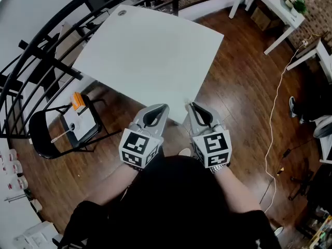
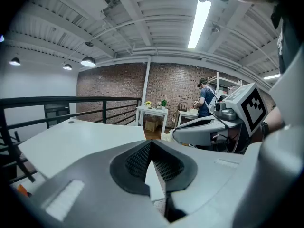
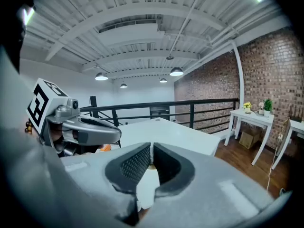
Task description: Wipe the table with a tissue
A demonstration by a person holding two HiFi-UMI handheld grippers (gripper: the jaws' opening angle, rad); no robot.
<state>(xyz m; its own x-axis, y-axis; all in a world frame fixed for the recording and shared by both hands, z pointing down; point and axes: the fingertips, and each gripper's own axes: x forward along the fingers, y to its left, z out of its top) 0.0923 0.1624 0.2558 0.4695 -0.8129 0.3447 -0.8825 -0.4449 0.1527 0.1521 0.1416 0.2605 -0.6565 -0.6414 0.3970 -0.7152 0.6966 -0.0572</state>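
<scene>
A bare white table [image 1: 150, 51] stands ahead of me; no tissue shows on it in any view. Both grippers hang side by side just off its near corner, over the wood floor and close to my body. My left gripper [image 1: 163, 108] has its jaws closed tip to tip with nothing between them, and the left gripper view [image 2: 151, 144] shows the same. My right gripper [image 1: 191, 106] is likewise shut and empty, its tips meeting in the right gripper view [image 3: 151, 147]. Each gripper sees the other beside it and the table [image 3: 166, 129] beyond.
A black folding chair [image 1: 49, 136] at the left carries a white board and an orange object [image 1: 78, 101]. A black railing [image 1: 41, 40] curves round the table's far side. A white desk [image 1: 270, 4] and a floor cable [image 1: 275, 113] lie right. A person [image 2: 206, 99] stands far back.
</scene>
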